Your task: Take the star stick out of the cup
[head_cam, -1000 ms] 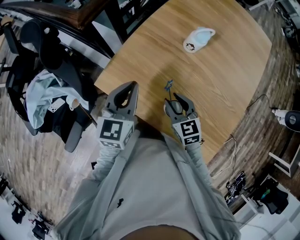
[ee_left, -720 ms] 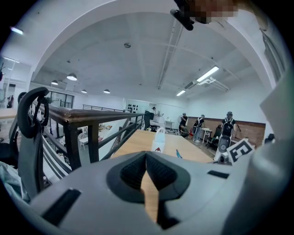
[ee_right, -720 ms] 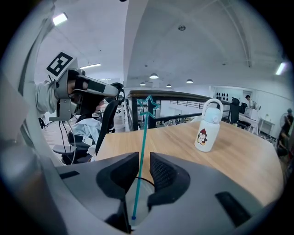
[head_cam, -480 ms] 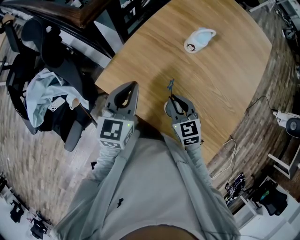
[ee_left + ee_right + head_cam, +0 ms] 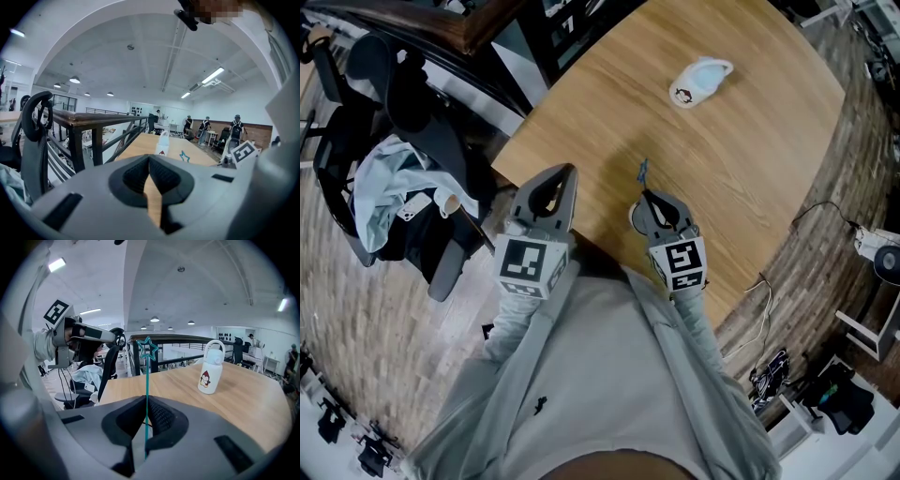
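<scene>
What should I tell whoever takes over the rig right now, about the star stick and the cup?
Left gripper: shut, empty, at the edge of the table.
Right gripper: jaws have just closed on the star stick, which stands upright between the pads.
Cup: on the table under the right gripper; the stick seems to run down into it.
Done: stick gripped.
Left: lift the stick straight up out of the cup.
The penguin bottle stands farther off, not involved.

The star stick [image 5: 146, 380] is standing between the jaws of the right gripper [image 5: 648, 195]; the bottle [image 5: 697, 82] is sitting on the table [image 5: 750, 169] well ahead, while the left gripper [image 5: 569, 170] is hovering beside, to its left
</scene>
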Demonstrator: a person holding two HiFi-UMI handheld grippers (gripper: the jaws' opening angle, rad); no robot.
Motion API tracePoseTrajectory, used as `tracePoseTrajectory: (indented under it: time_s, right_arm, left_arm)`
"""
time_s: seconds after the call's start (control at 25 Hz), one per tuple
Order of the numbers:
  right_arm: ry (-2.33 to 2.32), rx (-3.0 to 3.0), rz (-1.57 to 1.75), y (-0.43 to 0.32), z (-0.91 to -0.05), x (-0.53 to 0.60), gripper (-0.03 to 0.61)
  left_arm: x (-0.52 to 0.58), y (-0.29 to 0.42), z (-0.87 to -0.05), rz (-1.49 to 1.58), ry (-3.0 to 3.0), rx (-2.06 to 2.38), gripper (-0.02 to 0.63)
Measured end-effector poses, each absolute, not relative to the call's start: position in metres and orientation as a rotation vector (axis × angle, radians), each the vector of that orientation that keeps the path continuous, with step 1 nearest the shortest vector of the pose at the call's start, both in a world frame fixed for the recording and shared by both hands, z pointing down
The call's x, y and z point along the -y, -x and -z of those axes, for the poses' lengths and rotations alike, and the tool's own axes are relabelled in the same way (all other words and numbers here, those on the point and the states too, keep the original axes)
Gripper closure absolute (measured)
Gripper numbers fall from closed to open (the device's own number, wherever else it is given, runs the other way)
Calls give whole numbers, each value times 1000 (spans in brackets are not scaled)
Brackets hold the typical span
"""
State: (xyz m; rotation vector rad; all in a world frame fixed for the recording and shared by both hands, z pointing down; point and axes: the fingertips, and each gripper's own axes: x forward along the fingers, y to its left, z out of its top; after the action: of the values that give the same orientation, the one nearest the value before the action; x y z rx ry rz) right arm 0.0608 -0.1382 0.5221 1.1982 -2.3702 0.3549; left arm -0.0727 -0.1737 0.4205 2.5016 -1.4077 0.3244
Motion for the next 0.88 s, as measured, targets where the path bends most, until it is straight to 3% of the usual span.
tracePoseTrajectory:
  time_s: [0.88]
  right_arm:
    - [-1263, 2445, -358, -66, -483, 141, 555]
  left_arm:
    - [180, 67, -397, -275, -2558, 1419, 594]
